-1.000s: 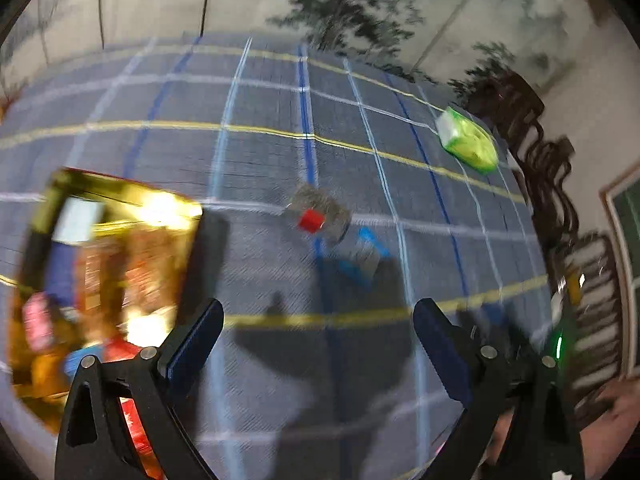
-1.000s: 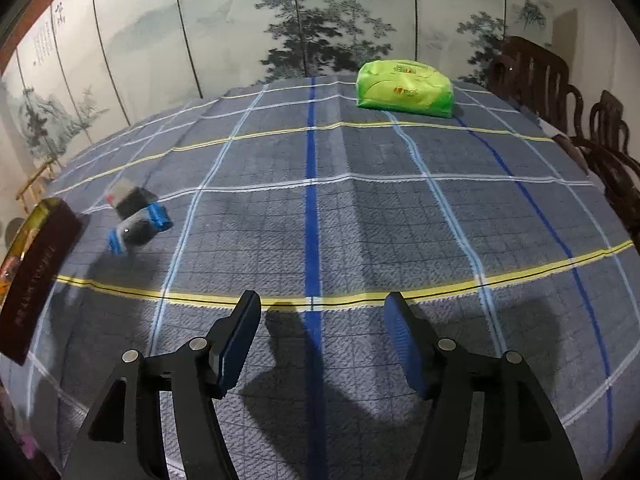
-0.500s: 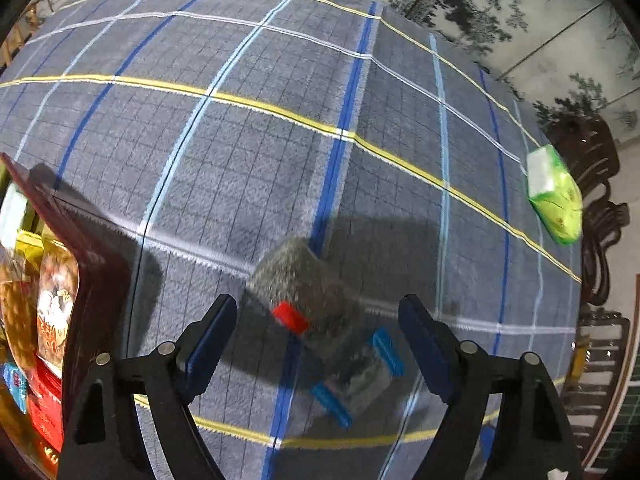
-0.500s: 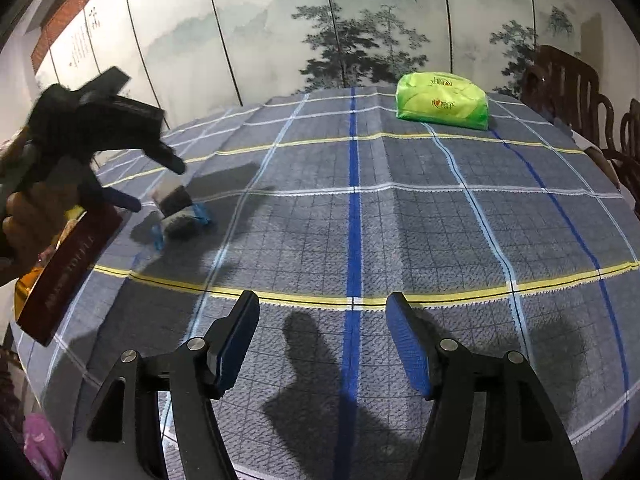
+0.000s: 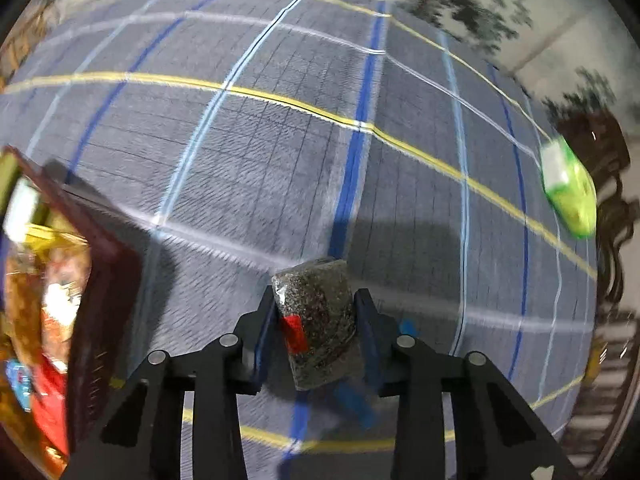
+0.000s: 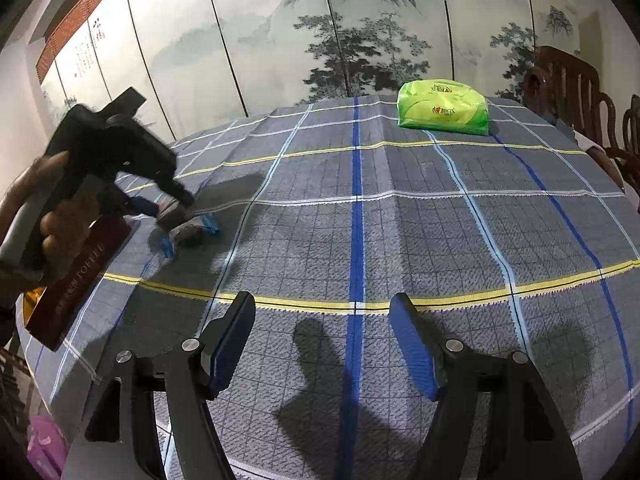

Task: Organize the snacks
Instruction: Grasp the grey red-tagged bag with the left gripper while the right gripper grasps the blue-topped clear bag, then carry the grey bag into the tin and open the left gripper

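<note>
Left gripper (image 5: 314,320) clamps the speckled snack bar (image 5: 316,324); right gripper (image 6: 322,344) hangs open, well apart.

Table is covered with a grey plaid tablecloth (image 6: 420,232), criss-crossed by blue, light-blue, white and yellow lines; creases show along the fold lines. Green tissue pack (image 6: 443,107) lies at the far edge of the cloth, flat on its base, red logo print on the side; same pack shows blurred at the right of the left wrist view (image 5: 570,190). Behind the table, a folding screen (image 6: 320,32) painted with ink mountains and pine trees, dark seams between panels. Dark carved wooden chairs (image 6: 568,80) stand at the right, just beside the table edge. Something pink (image 6: 46,450) sits low at bottom left, below the table edge; can't tell what it is.
</note>
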`<state>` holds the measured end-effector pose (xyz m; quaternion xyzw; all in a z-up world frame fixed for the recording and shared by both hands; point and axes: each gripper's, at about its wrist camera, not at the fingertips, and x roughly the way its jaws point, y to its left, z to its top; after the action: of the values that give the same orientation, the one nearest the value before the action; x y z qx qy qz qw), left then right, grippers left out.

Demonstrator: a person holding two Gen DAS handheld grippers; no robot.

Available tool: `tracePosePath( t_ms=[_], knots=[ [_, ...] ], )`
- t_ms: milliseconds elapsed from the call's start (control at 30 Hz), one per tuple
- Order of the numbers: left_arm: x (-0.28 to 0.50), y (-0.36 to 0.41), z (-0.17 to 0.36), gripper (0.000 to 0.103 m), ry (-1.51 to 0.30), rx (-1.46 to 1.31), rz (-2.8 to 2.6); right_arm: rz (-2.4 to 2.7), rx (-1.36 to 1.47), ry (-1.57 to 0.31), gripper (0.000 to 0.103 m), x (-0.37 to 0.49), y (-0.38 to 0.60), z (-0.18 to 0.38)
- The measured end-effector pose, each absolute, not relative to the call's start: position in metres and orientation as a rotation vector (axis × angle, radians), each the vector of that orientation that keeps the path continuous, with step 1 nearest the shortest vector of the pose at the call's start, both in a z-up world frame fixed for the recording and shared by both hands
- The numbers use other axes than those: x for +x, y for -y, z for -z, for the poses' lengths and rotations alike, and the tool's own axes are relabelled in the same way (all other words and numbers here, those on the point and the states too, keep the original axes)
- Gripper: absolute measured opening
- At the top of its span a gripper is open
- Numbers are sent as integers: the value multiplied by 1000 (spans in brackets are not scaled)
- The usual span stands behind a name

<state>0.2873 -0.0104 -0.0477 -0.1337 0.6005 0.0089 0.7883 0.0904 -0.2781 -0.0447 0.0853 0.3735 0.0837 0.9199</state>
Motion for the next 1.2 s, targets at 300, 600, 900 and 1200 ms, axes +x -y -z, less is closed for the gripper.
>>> tracePosePath(
  t_ms=[300,600,900,1200],
  knots=[
    [158,5,3,33,-1166,-196,223,-167,148,-814,71,99,273,48],
    [114,-34,-16,33,-1152,-308,228,-348,256,-835,69,127,198,33],
    [93,-81,-42,34,-1093,-345,187,-316,145,-848,41,178,130,42],
    [80,-135,-55,34,-1049,-379,118,-331,100,-861,24,164,138,45]
  ],
)
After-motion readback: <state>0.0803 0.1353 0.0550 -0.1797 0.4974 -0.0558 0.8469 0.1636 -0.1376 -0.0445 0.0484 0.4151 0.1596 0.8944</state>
